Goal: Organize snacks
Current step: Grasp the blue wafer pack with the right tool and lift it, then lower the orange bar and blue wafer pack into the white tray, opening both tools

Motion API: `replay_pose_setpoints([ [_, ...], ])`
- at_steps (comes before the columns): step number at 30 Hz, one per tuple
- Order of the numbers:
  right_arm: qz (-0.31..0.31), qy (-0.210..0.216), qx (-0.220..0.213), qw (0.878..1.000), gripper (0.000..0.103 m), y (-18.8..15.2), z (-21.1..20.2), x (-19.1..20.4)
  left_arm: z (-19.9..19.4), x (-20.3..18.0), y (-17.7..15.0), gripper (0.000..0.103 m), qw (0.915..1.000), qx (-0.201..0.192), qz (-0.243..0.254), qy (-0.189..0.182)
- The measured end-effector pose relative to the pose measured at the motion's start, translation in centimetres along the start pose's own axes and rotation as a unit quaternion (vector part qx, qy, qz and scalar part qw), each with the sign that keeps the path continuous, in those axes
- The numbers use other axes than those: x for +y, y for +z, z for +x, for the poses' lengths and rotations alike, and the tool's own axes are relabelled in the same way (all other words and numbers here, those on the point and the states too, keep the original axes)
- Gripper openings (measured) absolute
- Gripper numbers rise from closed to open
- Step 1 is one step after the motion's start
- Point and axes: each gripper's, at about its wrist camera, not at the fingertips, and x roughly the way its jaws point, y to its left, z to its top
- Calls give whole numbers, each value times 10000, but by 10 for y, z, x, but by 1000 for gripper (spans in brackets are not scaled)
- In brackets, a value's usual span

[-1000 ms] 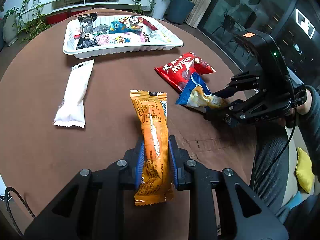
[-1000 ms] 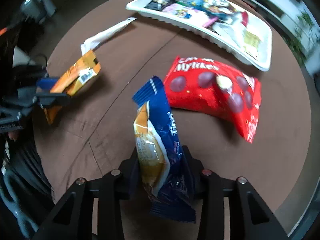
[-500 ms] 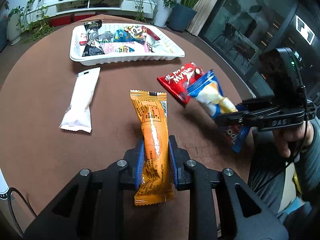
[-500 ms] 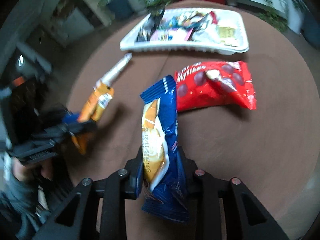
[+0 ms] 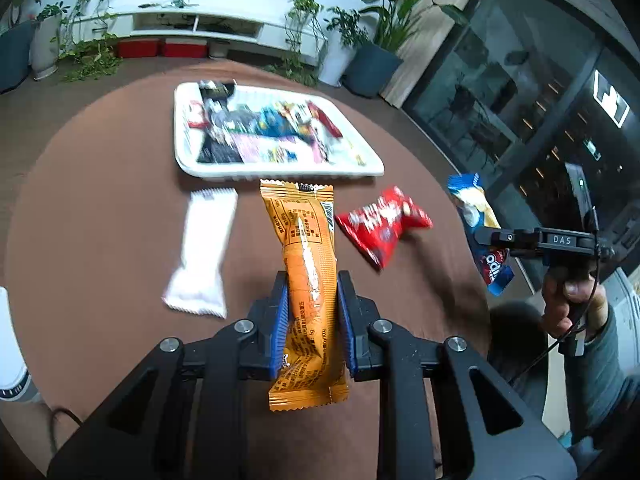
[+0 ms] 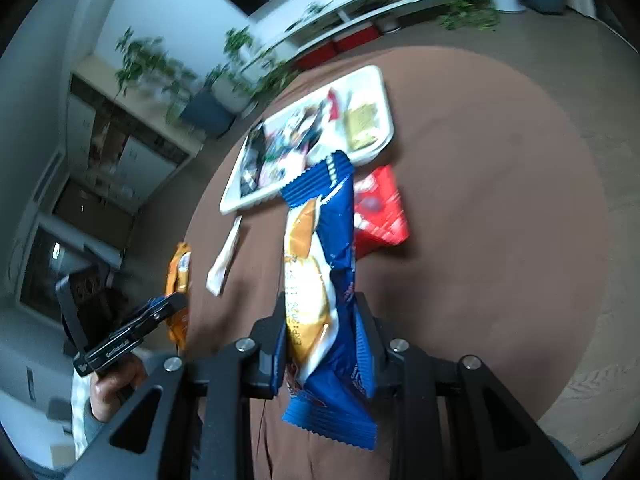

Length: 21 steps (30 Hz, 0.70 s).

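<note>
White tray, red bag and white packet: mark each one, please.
white tray [image 5: 280, 171], left wrist view, near rim.
red bag [image 5: 380, 226], left wrist view, middle of its face.
white packet [image 5: 204, 248], left wrist view, middle of wrapper.

"DAS" stands in pale letters on the right gripper [image 5: 486, 236]; other print on the wrappers is too blurred to read.

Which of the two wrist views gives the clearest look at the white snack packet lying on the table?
The left wrist view: the white packet lies there nearly whole and face-up on the brown table, left of the held orange packet, though slightly blurred. The right wrist view shows it only as a thin, foreshortened sliver.
</note>
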Motion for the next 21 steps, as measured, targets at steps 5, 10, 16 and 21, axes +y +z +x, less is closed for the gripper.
replay_pose_setpoints([
  [5,239,-141,-470,9985,31,38,-19,-5,-10,14,44,21,9995,-264,40,148],
  [10,-37,-56,-884,9961,31,93,-25,23,-8,19,103,21,9985,-451,163,259],
  [16,-698,149,-1008,9923,31,152,5,74,14,17,163,21,9974,-507,311,417],
  [21,-900,72,-631,9939,31,178,57,82,57,21,190,21,9972,-285,343,605],
])
